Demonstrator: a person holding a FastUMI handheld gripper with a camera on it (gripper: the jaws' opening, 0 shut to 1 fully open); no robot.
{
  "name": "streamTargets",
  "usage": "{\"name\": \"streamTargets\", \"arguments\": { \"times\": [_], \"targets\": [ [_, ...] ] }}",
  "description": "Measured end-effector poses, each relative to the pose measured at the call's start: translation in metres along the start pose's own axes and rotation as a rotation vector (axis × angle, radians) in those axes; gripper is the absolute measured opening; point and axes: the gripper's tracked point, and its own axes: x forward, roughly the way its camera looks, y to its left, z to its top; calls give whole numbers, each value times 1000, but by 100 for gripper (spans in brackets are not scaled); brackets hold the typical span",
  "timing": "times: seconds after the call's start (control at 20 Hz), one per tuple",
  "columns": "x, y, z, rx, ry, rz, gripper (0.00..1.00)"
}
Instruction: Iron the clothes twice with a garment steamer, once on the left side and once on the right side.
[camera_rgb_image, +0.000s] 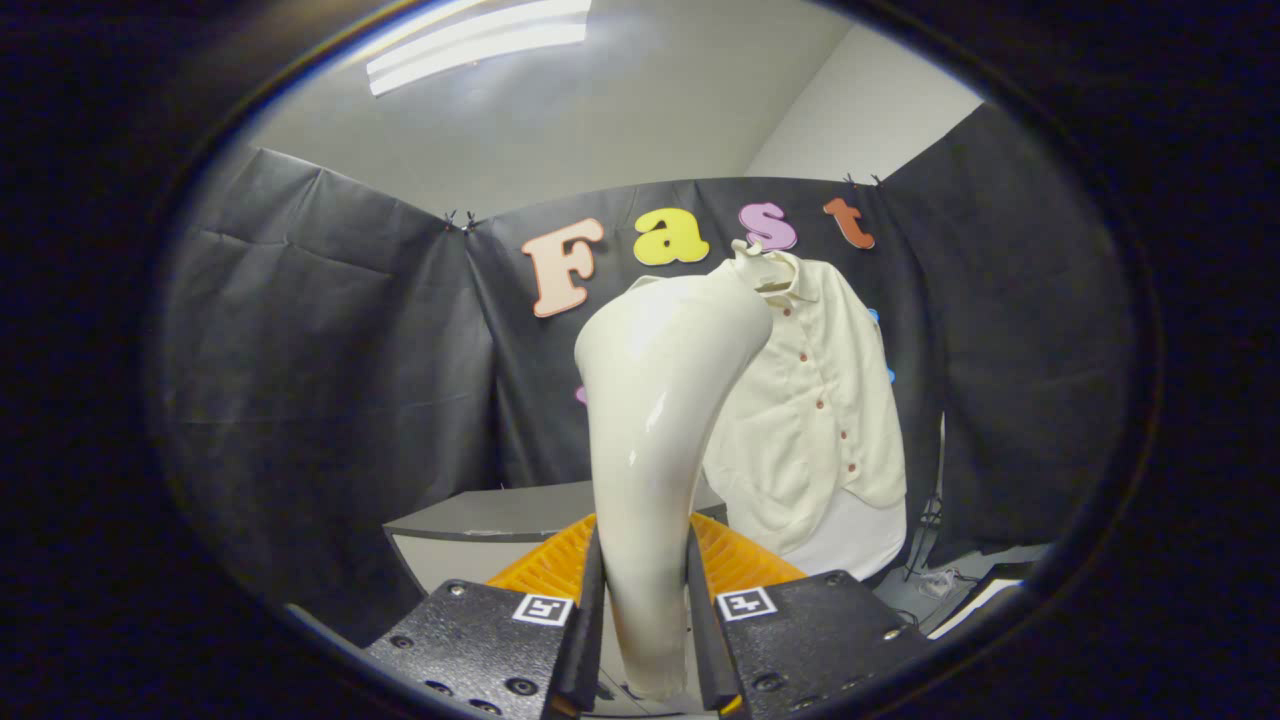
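The gripper (645, 610) is clamped on the handle of the cream garment steamer (655, 420), both fingers pressing its sides. The steamer rises upright between them, its head curving toward the cream shirt (825, 400), which hangs on the booth wall beyond the fingers, above a grey table (480, 515).

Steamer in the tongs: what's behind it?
Behind the glossy cream steamer, gripped by the tongs, hangs a cream buttoned shirt. Its left side is covered. An orange ridged tray sits below.
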Motion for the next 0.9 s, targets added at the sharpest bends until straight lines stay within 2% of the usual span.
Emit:
{"name": "streamTargets", "arguments": {
  "times": [0.3, 0.9],
  "targets": [
    [-41, -19, -11, -9, -83, -132, 38],
    [-64, -12, -41, -30, -52, -90, 39]
  ]
}}
